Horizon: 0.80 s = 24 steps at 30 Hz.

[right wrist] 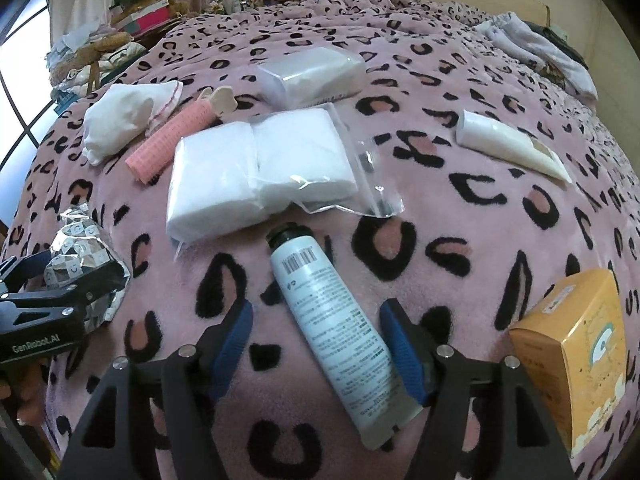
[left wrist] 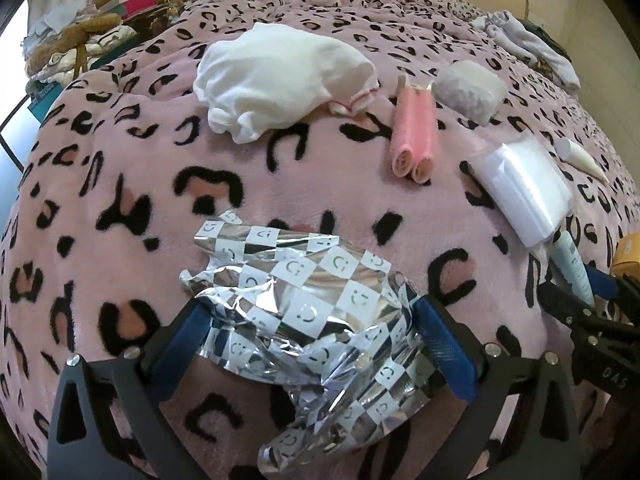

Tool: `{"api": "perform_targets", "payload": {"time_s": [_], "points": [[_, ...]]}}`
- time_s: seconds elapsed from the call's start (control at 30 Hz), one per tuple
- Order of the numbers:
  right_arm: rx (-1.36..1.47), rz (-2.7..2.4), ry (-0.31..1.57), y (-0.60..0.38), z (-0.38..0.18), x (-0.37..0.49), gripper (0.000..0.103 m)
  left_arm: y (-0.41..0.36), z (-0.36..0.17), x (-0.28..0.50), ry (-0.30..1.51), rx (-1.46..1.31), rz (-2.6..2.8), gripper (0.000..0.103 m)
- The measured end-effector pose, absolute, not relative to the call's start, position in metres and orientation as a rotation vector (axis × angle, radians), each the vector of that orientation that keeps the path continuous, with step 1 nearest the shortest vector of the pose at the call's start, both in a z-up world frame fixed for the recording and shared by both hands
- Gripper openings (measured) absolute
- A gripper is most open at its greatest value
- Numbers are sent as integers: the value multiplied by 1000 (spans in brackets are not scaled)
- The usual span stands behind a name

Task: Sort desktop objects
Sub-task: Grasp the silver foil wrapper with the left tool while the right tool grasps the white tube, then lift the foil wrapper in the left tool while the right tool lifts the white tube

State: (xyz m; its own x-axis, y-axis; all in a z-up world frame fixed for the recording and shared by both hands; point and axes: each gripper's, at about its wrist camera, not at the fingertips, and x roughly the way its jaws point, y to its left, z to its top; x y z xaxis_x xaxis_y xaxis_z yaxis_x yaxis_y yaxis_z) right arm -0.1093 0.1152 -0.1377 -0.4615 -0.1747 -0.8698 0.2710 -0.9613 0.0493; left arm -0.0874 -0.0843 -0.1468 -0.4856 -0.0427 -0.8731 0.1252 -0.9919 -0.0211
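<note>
Both tools sit low over the bed (right wrist: 460,216): the left gripper (left wrist: 312,316) has its fingers pressed on the near-left foil bag (left wrist: 296,292), the right gripper (right wrist: 316,340) stands with fingers apart astride the near tube (right wrist: 340,344), which probably must be clamped next.

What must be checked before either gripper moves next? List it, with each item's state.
1. Right gripper straddles the pale blue tube with a gap at both pads: ok.
2. Tube lies flat on the blanket, cap toward the bag of white pads: ok.
3. Orange box stands clear of the right gripper: ok.
4. Left gripper pads press the foil pouch: ok, though how firmly cannot tell.
5. Left gripper's path clear of the pink rollers and white cloth: ok.
6. Where sorted items go: cannot tell.
</note>
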Motion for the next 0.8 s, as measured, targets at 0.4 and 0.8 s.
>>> {"api": "perform_targets", "payload": {"time_s": [0.4,0.8], "points": [[1455,-2530,73,126,-137,-105,46,-84,-138,-71,220,1509,-2668,78],[1427,-2530,-134,142,-129,-97,18,-88,-120,-58,293,1480,-2719,60]]}}
